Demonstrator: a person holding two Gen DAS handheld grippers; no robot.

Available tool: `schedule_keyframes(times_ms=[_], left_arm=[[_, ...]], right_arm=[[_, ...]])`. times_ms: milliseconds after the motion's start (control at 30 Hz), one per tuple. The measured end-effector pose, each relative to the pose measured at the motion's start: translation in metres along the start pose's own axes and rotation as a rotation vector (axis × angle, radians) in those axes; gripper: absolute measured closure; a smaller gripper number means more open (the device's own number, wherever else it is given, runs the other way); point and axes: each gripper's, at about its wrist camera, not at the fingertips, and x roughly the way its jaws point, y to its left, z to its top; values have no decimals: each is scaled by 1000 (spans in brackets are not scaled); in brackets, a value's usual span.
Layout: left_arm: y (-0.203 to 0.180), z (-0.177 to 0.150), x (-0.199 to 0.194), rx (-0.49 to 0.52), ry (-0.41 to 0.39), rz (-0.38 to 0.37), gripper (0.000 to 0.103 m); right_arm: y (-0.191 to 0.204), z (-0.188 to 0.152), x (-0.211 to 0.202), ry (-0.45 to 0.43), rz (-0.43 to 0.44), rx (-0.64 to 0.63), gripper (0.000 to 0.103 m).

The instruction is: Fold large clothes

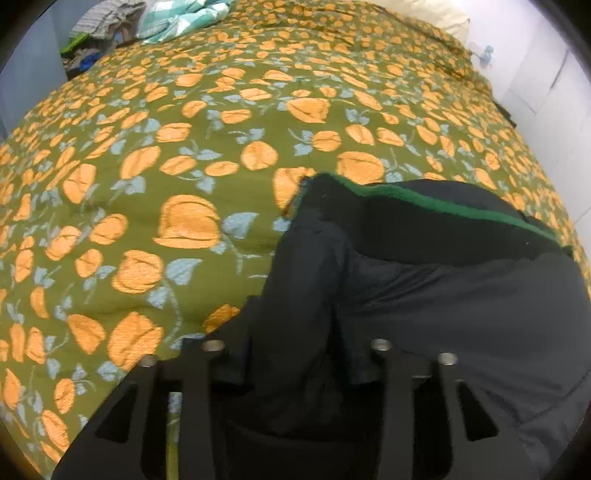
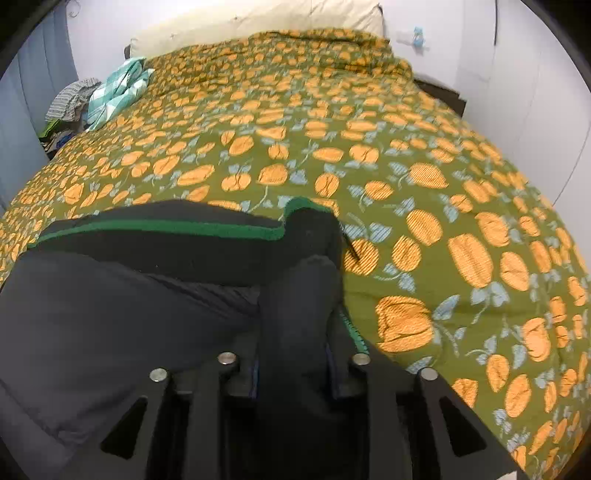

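A large dark navy garment [image 1: 443, 295] with a green trim stripe [image 1: 424, 201] lies at the near edge of the bed. My left gripper [image 1: 299, 365] is shut on a bunched fold at the garment's left end. My right gripper [image 2: 295, 369] is shut on a bunched fold at its right end, where the garment [image 2: 110, 314] spreads away to the left and the green trim [image 2: 166, 226] runs along its far edge. The fingertips of both grippers are hidden by the cloth.
The bed carries a green cover [image 1: 184, 129] with orange flowers. A teal checked cloth [image 2: 118, 92] and a pile of clothes [image 2: 70, 107] lie at the far left. A cream pillow [image 2: 258, 22] sits at the head. White walls [image 2: 535, 110] stand on the right.
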Motion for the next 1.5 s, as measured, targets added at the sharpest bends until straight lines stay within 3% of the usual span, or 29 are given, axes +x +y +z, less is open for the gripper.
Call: schedule_keyframes(times_ms=[33, 67, 100, 133, 167, 233, 333, 467, 533, 567, 600, 667, 767, 933, 1267, 1367, 1433, 1500], left_arm=[[3, 1, -8, -12, 0, -4, 50], [9, 3, -18, -29, -1, -27, 42], [15, 7, -28, -41, -14, -57, 29], [17, 10, -34, -50, -35, -67, 21], [22, 13, -41, -53, -66, -61, 6], [35, 18, -50, -22, -114, -1, 2], [63, 22, -40, -43, -100, 91, 2], [110, 13, -11, -253, -118, 174, 2], [122, 3, 20, -356, -54, 144, 2], [124, -1, 35, -368, -15, 126, 0], [121, -4, 46, -332, -11, 159, 0], [103, -9, 49, -191, -106, 248, 0], [90, -18, 43, -175, -176, 323, 0], [104, -20, 47, -231, -180, 235, 0], [100, -21, 44, -213, -162, 260, 0], [97, -36, 34, -174, -147, 289, 0], [101, -45, 30, -200, -197, 260, 0], [109, -45, 30, -216, -165, 216, 0]], right_arm=[[-8, 1, -7, -3, 40, 26, 69], [-19, 2, -16, -8, 98, 70, 54], [-27, 6, -20, -16, 139, 108, 41], [-40, 7, -31, -45, 178, 157, 19], [-54, 8, -43, -87, 182, 188, 13], [-71, 11, -50, -124, 142, 201, 13], [-105, 7, -41, -100, 4, 212, 13], [-140, -13, -7, -21, -104, 264, 13], [-141, -26, 22, 77, -173, 231, 13], [-136, -30, 28, 76, -197, 193, 12], [-126, -35, 29, 14, -243, 133, 11], [-116, -42, 28, -51, -294, 105, 10], [-120, -43, 27, -67, -273, 126, 10], [-124, -44, 28, -69, -254, 138, 9], [-124, -46, 23, -66, -252, 138, 9], [-124, -52, 16, -54, -223, 110, 9], [-123, -63, 8, -86, -206, 120, 9], [-126, -65, 6, -73, -180, 135, 9]])
